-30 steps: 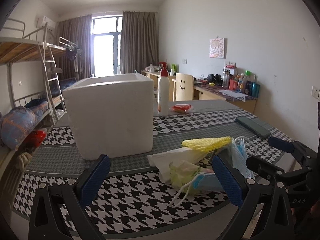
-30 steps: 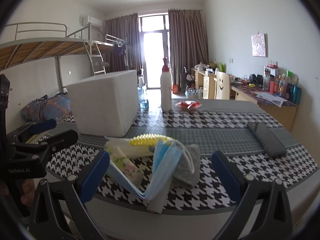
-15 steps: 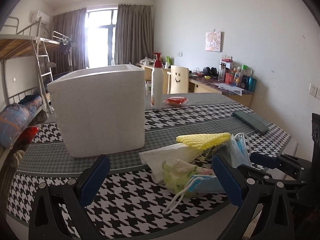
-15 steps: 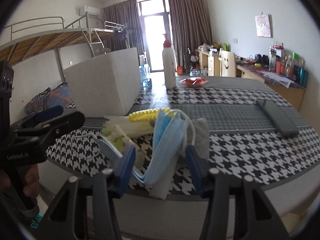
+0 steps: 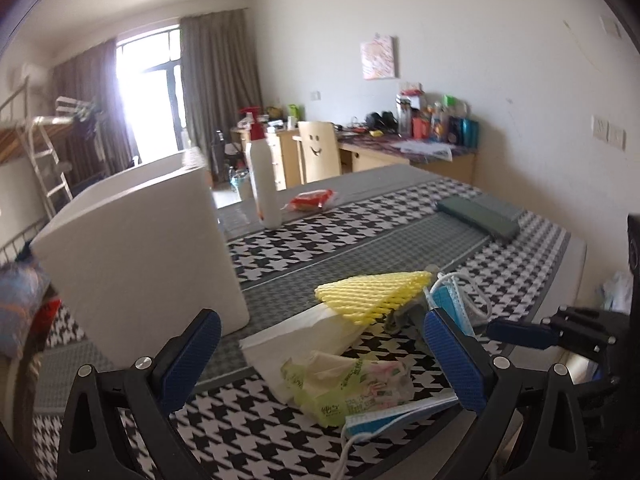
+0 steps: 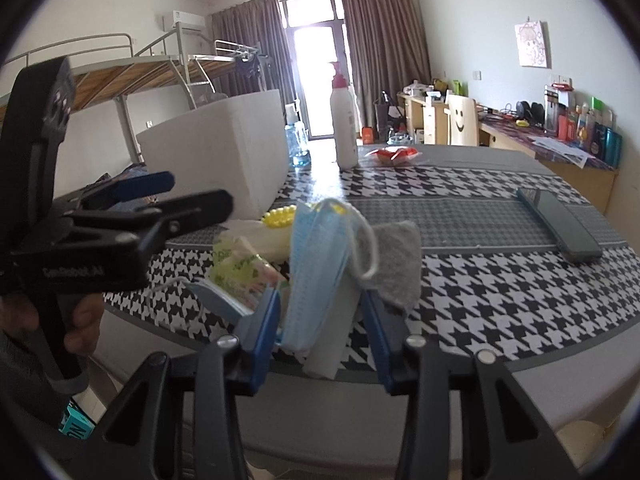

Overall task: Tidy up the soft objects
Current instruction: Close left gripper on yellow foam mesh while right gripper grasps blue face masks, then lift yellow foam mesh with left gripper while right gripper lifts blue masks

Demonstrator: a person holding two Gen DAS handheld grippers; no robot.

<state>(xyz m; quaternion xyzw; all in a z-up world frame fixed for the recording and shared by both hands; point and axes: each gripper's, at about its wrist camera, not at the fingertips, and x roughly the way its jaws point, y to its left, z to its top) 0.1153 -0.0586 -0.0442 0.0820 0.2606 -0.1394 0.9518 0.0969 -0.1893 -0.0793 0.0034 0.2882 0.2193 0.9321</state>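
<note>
Since a second ago the right claw (image 6: 320, 312) has narrowed from wide open around the blue face masks (image 6: 316, 264) and is closing on them; the masks stand between its blue pads, but whether the pads press yet cannot be told. The left claw (image 5: 320, 364) has swung sideways, so the pile now sits between its wide-spread, empty fingers. Beyond that claw to its left stands the big white foam box (image 5: 140, 252) on the checked table (image 5: 380, 240). A white bottle (image 6: 345, 120) stands far ahead of the right claw. Just behind the masks lies a grey cloth (image 6: 396, 260). The yellow foam net (image 5: 372, 292) tops the pile, and the green tissue pack (image 5: 352, 384) lies nearest the left claw.
</note>
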